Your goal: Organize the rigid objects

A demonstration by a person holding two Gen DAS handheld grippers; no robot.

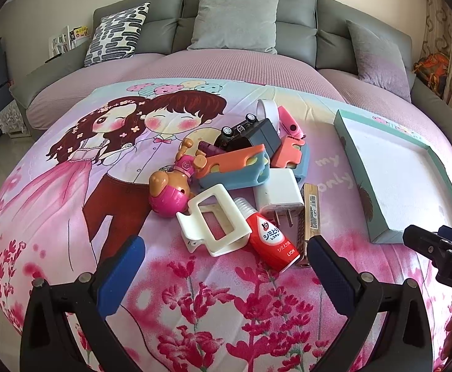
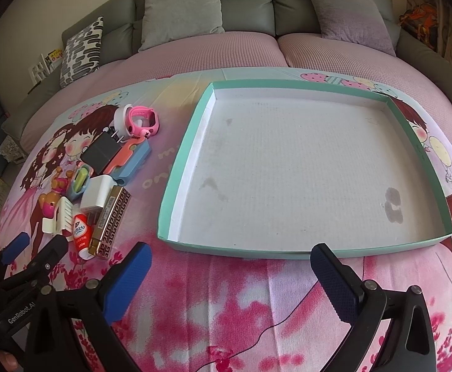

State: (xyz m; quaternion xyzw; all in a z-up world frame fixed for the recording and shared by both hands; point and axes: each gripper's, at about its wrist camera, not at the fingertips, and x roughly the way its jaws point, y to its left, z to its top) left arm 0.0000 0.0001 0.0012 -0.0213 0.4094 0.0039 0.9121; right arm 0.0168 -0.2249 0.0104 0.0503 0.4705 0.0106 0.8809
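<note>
Tools first: the left tool (image 1: 226,266) hangs low over the flowered bedspread (image 1: 195,310) with its blue pads (image 1: 120,276) spread wide and nothing between them. The right tool (image 2: 230,279) is likewise spread and empty, aimed at the near wall of the teal tray (image 2: 170,214).

Just beyond the left tool lies the pile of rigid things, all still on the bedspread and left of the tray. Nearest are the white hair clip (image 1: 213,223) and the red bottle (image 1: 271,241), touching each other, with a slim patterned box (image 1: 308,217) just beside the bottle. The clip looks light and hollow, probably springy, so a pinch across one flat arm should hold better than across its open loop. The bottle is smooth and rounded, likely slippery; gripping across its waist seems safest. Behind them sit a white plug adapter (image 1: 278,195), stiff and blocky, best taken by its flat sides and not its prongs, and a pink round toy (image 1: 167,192) that may roll. Farther back are orange-and-blue blocks (image 1: 232,167), a dark adapter (image 1: 263,136) with a toy car (image 1: 237,130) against it, and a pink watch (image 2: 140,121).

The tray holds nothing yet, so the sorting looks barely begun.
</note>
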